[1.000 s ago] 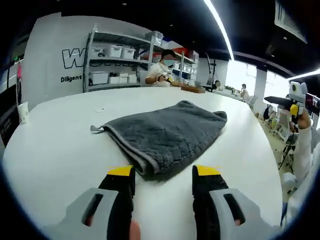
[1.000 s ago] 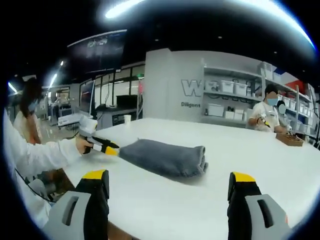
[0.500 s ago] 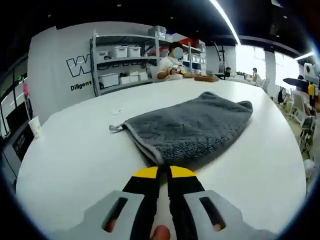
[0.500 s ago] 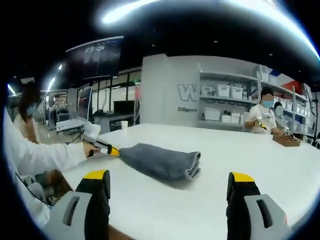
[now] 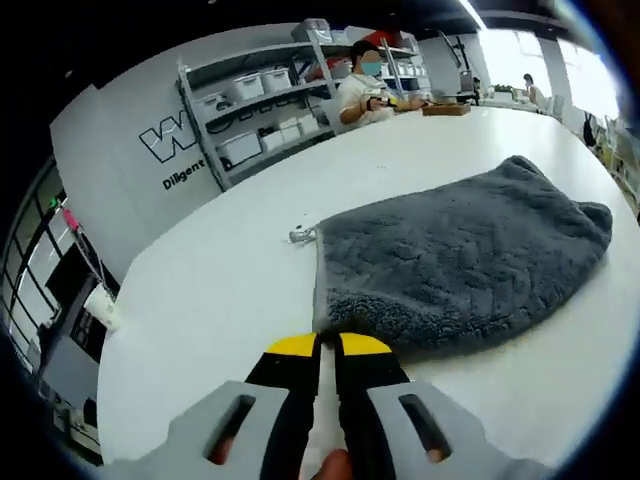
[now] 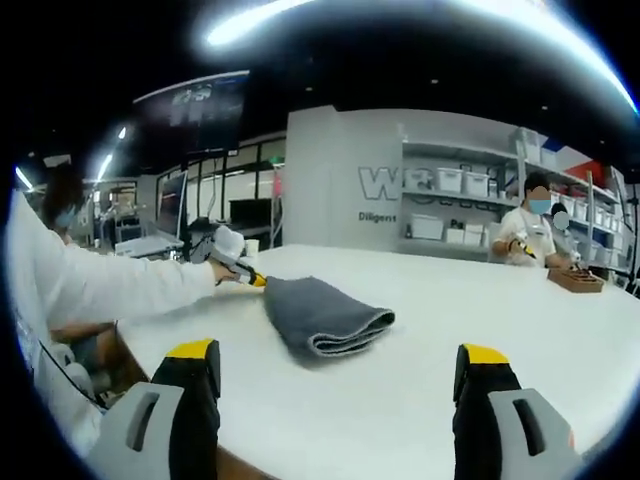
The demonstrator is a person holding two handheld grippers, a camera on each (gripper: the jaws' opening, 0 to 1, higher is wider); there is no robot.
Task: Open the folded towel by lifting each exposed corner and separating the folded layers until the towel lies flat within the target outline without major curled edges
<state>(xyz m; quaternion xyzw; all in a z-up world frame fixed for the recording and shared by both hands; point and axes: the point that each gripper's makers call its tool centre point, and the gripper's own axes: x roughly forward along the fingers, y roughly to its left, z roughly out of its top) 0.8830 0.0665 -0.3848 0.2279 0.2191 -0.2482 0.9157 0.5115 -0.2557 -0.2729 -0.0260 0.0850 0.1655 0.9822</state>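
A dark grey folded towel (image 5: pixel 460 262) lies on the white table (image 5: pixel 220 290), with a small hanging loop at its far left corner. My left gripper (image 5: pixel 328 347) is shut on the towel's near corner, its yellow-tipped jaws pressed together over the edge. In the right gripper view the same towel (image 6: pixel 322 316) shows its stacked folded layers toward me, and the left gripper (image 6: pixel 250 279) holds its far left corner. My right gripper (image 6: pixel 340 360) hovers open above the table, well short of the towel, with nothing between its jaws.
Shelves with white bins (image 5: pixel 260 110) stand behind the table along a grey wall. A person (image 6: pixel 525 238) sits at the far side beside a brown tray (image 6: pixel 578 278). A paper cup (image 5: pixel 105 308) stands at the table's left edge.
The left gripper, shut on the towel's corner, has dragged it and the towel has turned on the table. The right gripper stays open and still.
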